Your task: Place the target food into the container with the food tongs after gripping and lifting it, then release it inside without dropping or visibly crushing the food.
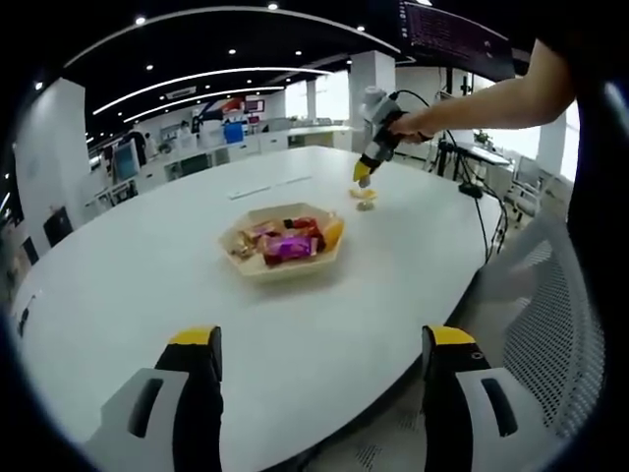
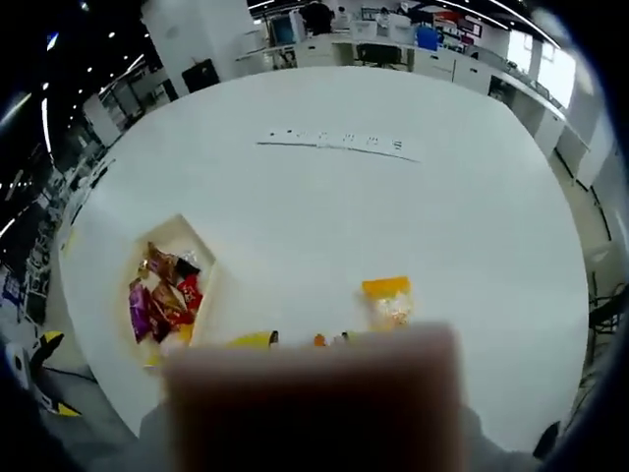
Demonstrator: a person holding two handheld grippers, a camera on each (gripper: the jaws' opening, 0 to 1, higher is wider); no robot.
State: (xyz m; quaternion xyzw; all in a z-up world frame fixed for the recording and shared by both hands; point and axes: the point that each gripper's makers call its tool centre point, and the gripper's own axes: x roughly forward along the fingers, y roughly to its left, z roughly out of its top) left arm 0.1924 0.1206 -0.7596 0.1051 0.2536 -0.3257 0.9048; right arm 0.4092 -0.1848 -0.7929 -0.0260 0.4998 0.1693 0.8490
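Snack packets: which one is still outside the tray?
The yellow-topped packet, lying alone on the white table just ahead of the right gripper. The purple, red and orange ones sit piled inside the tray.

Our left gripper (image 1: 322, 379) has black fingers (image 1: 200, 393) with yellow tips on grey mounts; right gripper (image 1: 366, 177) grey, yellow-tipped, cable trailing; sleeve (image 1: 565, 39) dark.

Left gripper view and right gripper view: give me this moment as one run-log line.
left gripper: open, back from tray | right gripper: over snack | tray: holds packets | snack: on table, outside tray
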